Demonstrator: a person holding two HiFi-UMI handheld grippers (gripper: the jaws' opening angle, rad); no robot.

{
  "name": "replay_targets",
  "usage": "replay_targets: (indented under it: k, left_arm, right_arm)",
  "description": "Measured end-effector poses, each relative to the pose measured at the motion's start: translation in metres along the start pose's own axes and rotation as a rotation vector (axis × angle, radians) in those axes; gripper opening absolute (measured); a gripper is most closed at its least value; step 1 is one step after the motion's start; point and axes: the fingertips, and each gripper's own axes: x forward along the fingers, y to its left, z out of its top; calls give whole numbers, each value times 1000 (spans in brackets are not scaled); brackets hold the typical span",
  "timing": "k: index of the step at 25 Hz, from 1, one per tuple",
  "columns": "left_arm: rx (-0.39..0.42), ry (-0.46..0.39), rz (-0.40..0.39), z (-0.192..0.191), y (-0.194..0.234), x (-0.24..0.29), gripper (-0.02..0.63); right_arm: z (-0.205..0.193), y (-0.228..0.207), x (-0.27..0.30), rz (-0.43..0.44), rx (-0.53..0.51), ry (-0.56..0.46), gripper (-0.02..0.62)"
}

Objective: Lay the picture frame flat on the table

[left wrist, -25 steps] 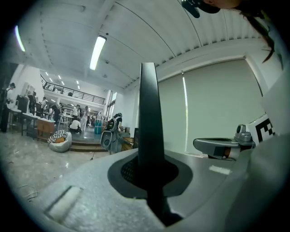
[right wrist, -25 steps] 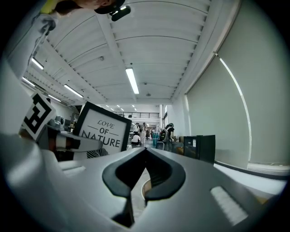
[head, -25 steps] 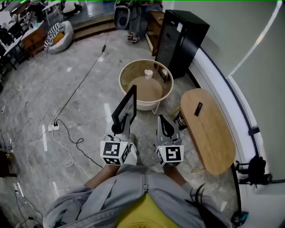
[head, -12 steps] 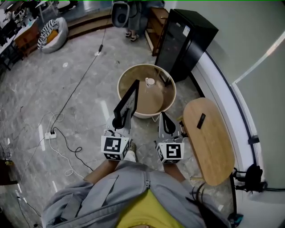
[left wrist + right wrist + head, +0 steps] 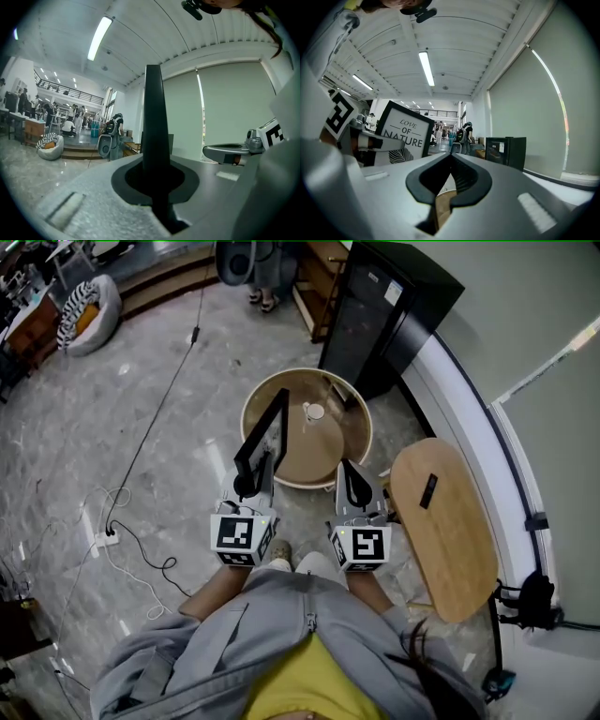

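Observation:
My left gripper is shut on the lower edge of a black picture frame and holds it upright above the near rim of the round table. In the left gripper view the frame shows edge-on, rising from between the jaws. The right gripper view shows its face, a white print with black lettering. My right gripper is shut with nothing between its fingers. It hangs beside the left one, near the round wooden table, which has a raised rim.
A small white cup stands on the round table. An oval wooden side table with a small dark object lies to the right. A black cabinet stands behind. Cables run across the marble floor at left.
The view has moved forward toward the round table. Both grippers, with the frame still upright in the left one, have come closer to its near rim.

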Motion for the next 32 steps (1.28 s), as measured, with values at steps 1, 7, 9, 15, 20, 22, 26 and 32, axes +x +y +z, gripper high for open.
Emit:
replay_targets:
  k: [1, 7, 9, 15, 20, 22, 26, 32]
  left_arm:
    - [-3, 5, 0, -1, 3, 6, 14]
    - [-36, 10, 5, -4, 16, 35, 14]
    - [-41, 6, 15, -5, 21, 48, 14]
    - [-29, -16, 57, -1, 35, 101, 14]
    - [-39, -21, 108, 6, 41, 152, 14]
    - [-38, -19, 131, 7, 42, 170, 14]
    - [-51, -7, 168, 5, 41, 202, 14]
    - [-59, 17, 191, -4, 45, 230, 14]
  right_arm:
    - [-2, -2, 6, 0, 4, 6, 0]
    - [-13, -18, 41, 9, 28, 35, 0]
    - [-14, -25, 56, 20, 22, 27, 0]
    - [-19, -52, 117, 92, 15, 14, 0]
    - [-24, -76, 170, 188, 2, 15, 0]
    - [-25, -84, 189, 230, -2, 16, 0]
    - [-33, -98, 220, 306, 4, 20, 0]
    - [-49, -104, 250, 387, 36, 36, 0]
